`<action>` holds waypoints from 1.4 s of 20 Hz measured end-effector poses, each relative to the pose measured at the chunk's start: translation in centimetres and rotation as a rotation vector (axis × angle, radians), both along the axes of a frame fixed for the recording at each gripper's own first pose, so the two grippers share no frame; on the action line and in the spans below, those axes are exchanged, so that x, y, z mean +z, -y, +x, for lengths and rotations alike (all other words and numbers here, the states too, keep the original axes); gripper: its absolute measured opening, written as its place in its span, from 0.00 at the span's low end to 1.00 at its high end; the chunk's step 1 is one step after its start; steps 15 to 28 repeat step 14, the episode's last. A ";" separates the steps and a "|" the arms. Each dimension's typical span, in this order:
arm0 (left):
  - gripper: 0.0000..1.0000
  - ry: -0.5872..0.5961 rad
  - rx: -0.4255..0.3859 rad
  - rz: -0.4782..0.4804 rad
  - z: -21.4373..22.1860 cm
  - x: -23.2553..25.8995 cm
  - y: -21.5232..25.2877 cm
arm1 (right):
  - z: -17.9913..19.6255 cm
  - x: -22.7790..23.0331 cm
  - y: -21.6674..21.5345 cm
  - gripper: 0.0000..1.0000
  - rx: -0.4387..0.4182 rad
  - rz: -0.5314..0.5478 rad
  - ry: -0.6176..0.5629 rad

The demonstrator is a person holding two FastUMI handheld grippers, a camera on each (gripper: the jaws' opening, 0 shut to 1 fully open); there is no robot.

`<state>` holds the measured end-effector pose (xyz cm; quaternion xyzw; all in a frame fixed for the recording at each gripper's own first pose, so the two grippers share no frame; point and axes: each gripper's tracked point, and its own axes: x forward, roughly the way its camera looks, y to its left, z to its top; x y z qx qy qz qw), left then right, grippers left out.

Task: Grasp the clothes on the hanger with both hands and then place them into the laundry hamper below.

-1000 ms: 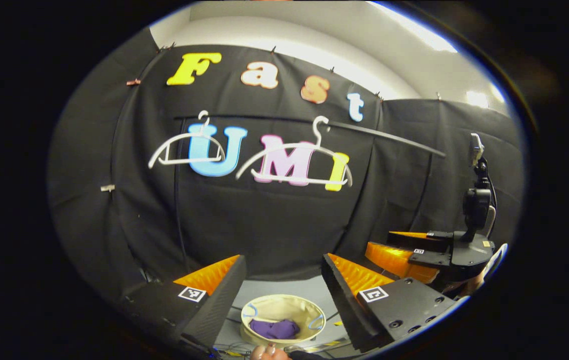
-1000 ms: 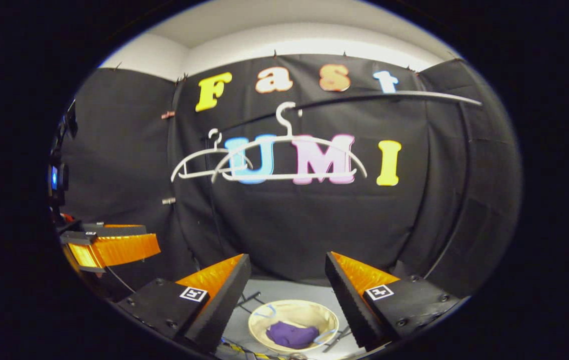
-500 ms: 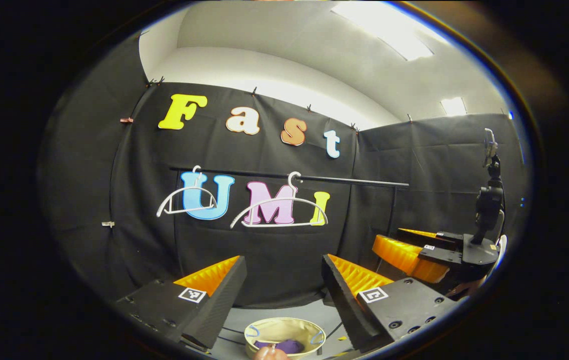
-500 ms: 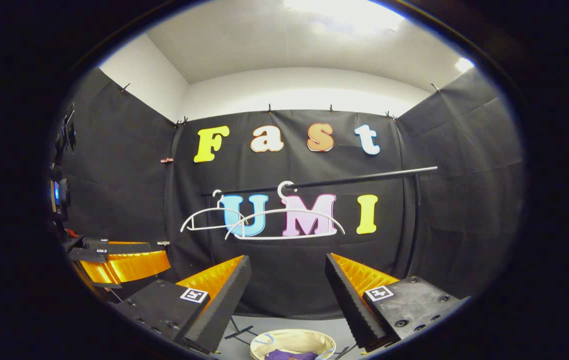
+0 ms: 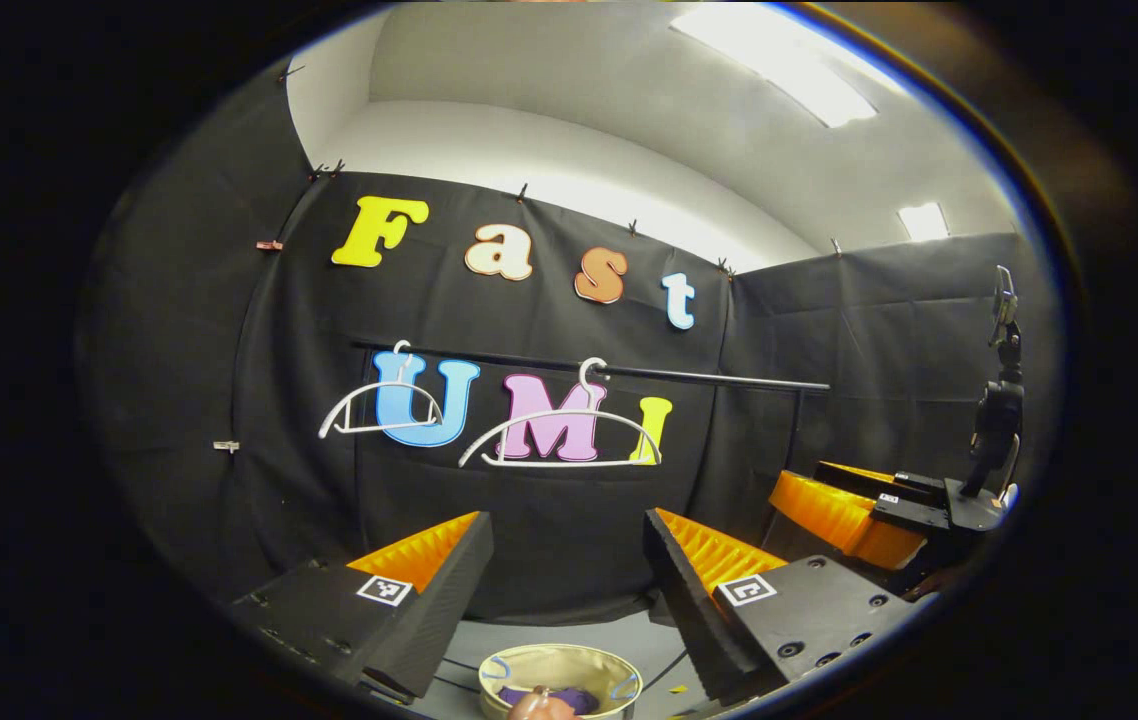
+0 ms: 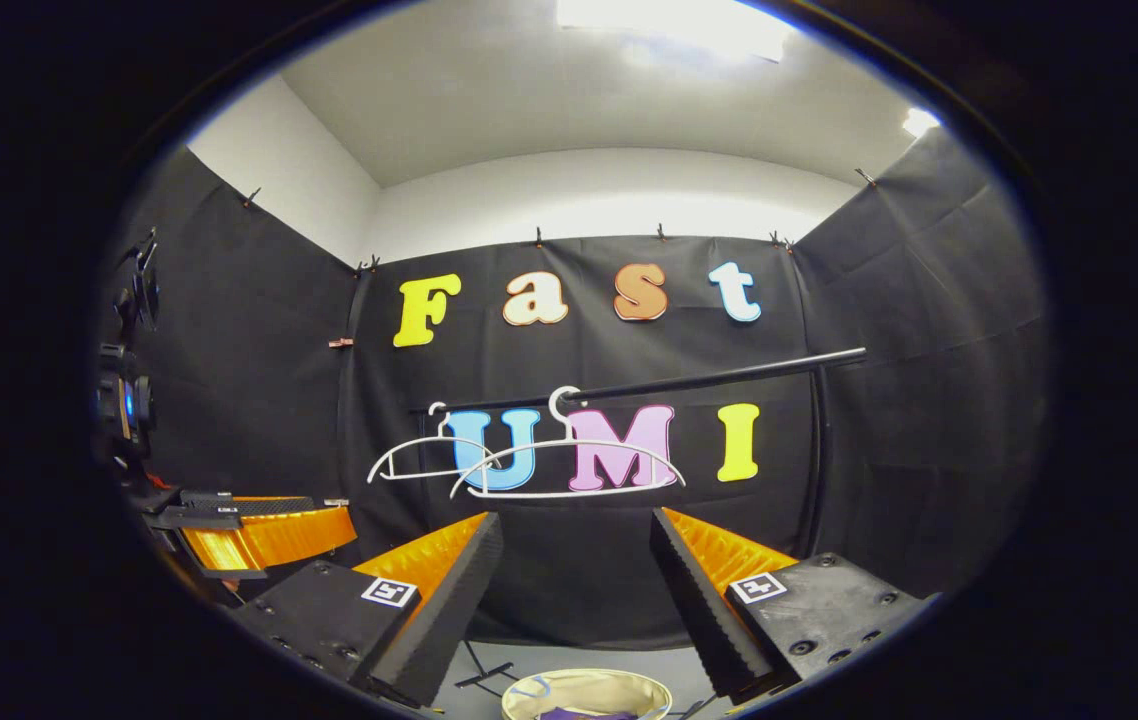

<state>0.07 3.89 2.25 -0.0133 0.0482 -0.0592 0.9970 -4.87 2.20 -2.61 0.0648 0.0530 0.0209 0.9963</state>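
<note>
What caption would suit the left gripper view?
Open left gripper faces two bare hangers on the rail; purple clothes lie in the hamper below.

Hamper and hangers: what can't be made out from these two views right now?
- Hamper: left gripper view, lower part cut off by the image edge; a fingertip covers part of the purple garment.
- Hamper: right gripper view, mostly cut off below; a sliver of garment shows.
- Two white hangers: overlap in the right gripper view, so spacing is unclear.
- Left gripper and right gripper: open, empty.
</note>
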 end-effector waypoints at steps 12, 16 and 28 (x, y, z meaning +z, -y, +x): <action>0.95 -0.017 0.042 -0.011 1.1 -0.4 -0.3 | 1.4 -0.5 -0.1 0.97 0.054 0.036 -0.009; 0.95 -0.020 0.051 -0.015 1.2 -0.3 -0.4 | 1.8 -0.5 -0.1 0.97 0.061 0.039 -0.016; 0.95 -0.020 0.051 -0.015 1.2 -0.3 -0.4 | 1.8 -0.5 -0.1 0.97 0.061 0.039 -0.016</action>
